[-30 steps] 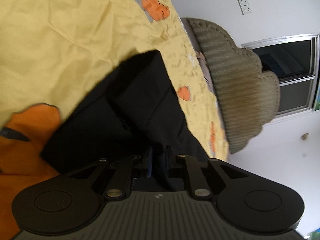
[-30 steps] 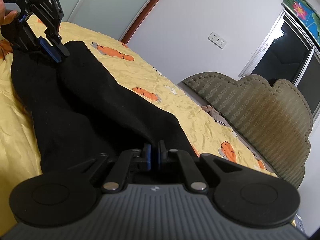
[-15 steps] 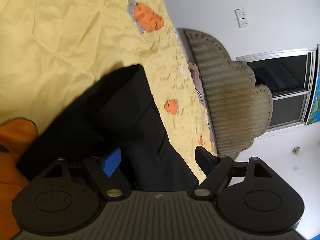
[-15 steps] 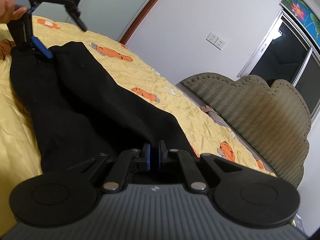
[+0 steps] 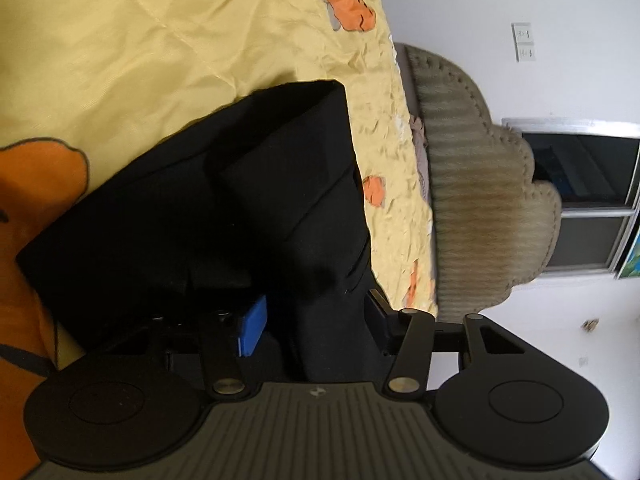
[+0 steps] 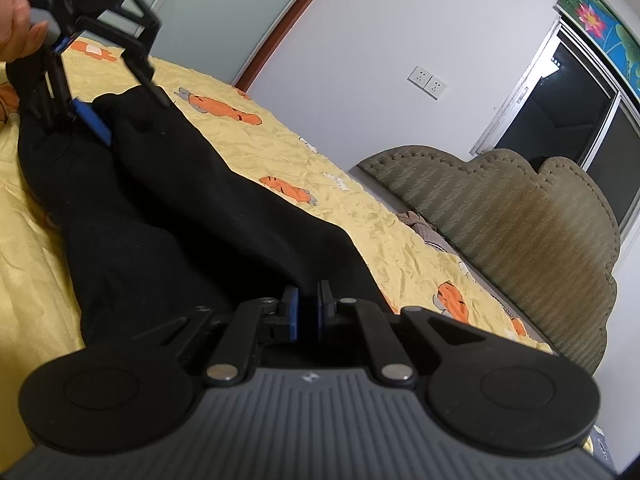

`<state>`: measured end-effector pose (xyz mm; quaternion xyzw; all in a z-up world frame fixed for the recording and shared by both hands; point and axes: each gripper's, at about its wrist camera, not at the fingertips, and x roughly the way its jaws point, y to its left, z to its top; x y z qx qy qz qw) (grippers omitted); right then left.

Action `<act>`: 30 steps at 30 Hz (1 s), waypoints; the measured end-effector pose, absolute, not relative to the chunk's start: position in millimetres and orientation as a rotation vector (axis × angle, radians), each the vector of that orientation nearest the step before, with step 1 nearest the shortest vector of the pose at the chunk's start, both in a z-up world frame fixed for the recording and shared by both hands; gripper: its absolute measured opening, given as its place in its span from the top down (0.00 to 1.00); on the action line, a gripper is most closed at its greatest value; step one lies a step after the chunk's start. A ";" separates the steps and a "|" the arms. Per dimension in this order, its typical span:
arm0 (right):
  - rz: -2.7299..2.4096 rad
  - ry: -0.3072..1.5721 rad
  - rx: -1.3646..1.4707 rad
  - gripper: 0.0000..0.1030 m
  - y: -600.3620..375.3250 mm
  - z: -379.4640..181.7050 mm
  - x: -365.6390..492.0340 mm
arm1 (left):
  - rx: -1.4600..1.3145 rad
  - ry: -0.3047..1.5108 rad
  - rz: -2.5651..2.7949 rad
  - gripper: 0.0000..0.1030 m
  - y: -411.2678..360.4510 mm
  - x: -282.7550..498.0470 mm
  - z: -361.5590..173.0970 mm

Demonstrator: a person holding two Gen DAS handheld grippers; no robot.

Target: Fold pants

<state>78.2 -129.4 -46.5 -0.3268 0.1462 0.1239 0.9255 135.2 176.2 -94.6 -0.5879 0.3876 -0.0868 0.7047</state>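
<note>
One pair of black pants runs from upper left to bottom centre of the right wrist view, on the yellow bed. Soft and limp, it should sag unless taken at both ends. The right gripper pinches the near end; the left gripper is closing around a fold, probably not yet clamped. Black hides layers and hems.

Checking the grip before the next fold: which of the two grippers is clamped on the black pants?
The right gripper: its pads are pinched on the black pants. The left gripper has cloth between its jaws, which are closing, not clamped.
</note>
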 end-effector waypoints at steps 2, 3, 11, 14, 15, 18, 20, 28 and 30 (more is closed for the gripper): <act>0.253 0.299 -0.677 0.93 -128.8 -46.7 77.3 | -1.299 0.840 -0.165 0.52 179.1 135.3 -93.1; 0.254 0.299 -0.677 0.93 -128.9 -46.7 77.1 | -1.299 0.824 -0.147 0.61 180.4 135.4 -92.0; 0.254 0.302 -0.660 0.93 -130.8 -45.2 76.4 | -1.265 0.765 -0.168 0.94 184.9 129.4 -78.5; 0.255 0.304 -0.670 0.93 -130.1 -45.4 76.8 | -1.226 0.748 -0.176 0.94 185.6 125.4 -70.1; 0.257 0.305 -0.675 0.93 -129.6 -45.1 76.8 | -1.207 0.742 -0.177 0.94 186.1 123.2 -66.8; 0.265 0.301 -0.683 0.94 -130.0 -44.3 74.0 | -1.159 0.735 -0.181 0.94 187.4 115.3 -60.8; 0.273 0.303 -0.689 0.94 -130.6 -43.4 71.4 | -1.139 0.737 -0.181 0.94 189.1 109.3 -58.9; 0.325 0.318 -0.780 0.95 -123.9 -45.0 47.1 | -1.075 0.782 -0.159 0.94 196.8 81.8 -61.2; 0.338 0.326 -0.789 0.95 -123.0 -45.7 41.2 | -1.061 0.789 -0.153 0.94 196.1 74.6 -61.6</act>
